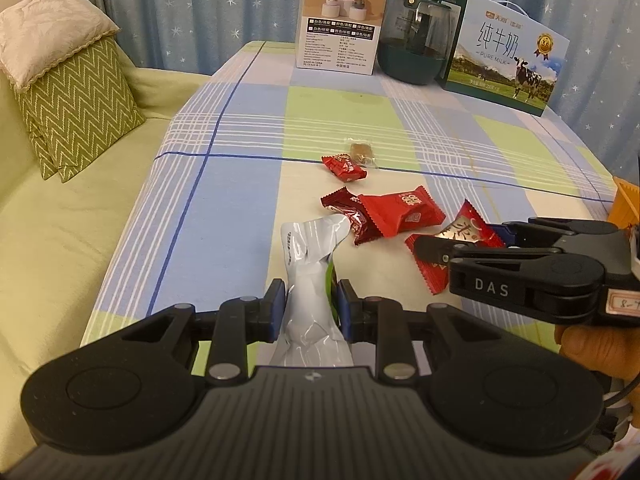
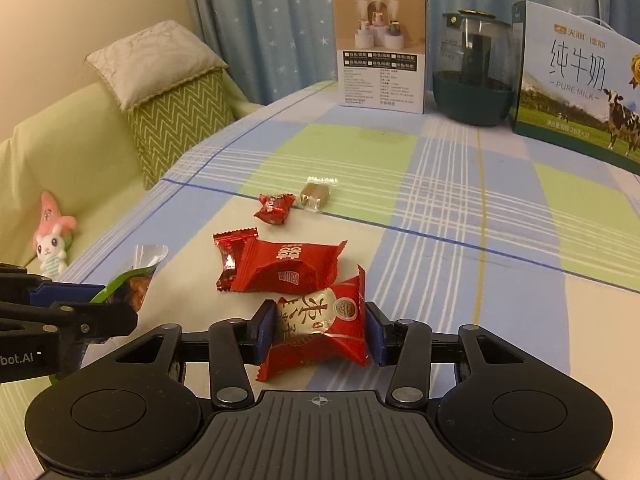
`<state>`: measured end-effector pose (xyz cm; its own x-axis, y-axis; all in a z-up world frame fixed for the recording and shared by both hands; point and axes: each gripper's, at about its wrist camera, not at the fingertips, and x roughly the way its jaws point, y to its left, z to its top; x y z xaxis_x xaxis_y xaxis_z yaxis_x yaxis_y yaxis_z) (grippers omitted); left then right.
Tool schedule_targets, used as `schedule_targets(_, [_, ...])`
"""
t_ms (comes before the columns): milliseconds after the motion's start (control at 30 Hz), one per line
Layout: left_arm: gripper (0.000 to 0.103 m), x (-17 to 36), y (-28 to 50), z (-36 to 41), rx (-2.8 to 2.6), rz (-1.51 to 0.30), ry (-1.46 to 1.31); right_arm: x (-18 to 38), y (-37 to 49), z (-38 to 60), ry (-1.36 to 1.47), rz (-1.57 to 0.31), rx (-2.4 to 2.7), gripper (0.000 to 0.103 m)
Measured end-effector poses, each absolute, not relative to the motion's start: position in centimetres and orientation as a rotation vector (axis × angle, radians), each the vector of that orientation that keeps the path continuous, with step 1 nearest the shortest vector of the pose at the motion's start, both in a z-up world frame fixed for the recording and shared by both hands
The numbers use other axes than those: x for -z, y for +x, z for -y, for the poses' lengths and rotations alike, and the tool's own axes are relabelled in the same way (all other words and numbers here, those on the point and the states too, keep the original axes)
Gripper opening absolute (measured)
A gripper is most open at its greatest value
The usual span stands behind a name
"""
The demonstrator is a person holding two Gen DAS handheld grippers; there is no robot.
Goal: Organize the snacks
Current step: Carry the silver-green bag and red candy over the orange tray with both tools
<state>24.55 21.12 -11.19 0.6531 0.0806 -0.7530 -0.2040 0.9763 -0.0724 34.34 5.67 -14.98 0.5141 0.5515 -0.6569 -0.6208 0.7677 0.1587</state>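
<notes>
My left gripper [image 1: 310,304] is shut on a crumpled silver snack packet [image 1: 308,248] whose top rises between the pads; the right wrist view shows its green and silver face [image 2: 136,276]. My right gripper [image 2: 320,330] is shut on a red and gold snack packet [image 2: 320,320] lying on the plaid tablecloth [image 2: 440,208], and it enters the left wrist view from the right [image 1: 436,254]. Just beyond lie a large red packet [image 2: 288,266] overlapping a dark red one [image 2: 228,256]. Farther back are a small red candy [image 2: 274,208] and a brown candy in a clear wrapper [image 2: 316,194].
At the table's far edge stand a humidifier box [image 1: 340,20], a glass kettle [image 1: 416,40] and a milk carton [image 1: 508,56]. A green sofa with cushions [image 1: 68,100] and a plush toy [image 2: 52,240] lies left. An orange object [image 1: 626,200] sits at the right edge.
</notes>
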Motion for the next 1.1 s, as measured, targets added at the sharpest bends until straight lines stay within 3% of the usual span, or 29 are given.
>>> schedule_targets(733, [0.025,9.3,22.4,-15.1,-0.033,-0.809,-0.147,10.9,27.8,2.9,-0.043,-0.696,-0.542,0.042])
schedule_targets(1100, [0.025,5.5,18.1,-9.4,-0.005,-0.753,-0.219,6.7,22.4,9.2,-0.005,-0.641,-0.473,0.042])
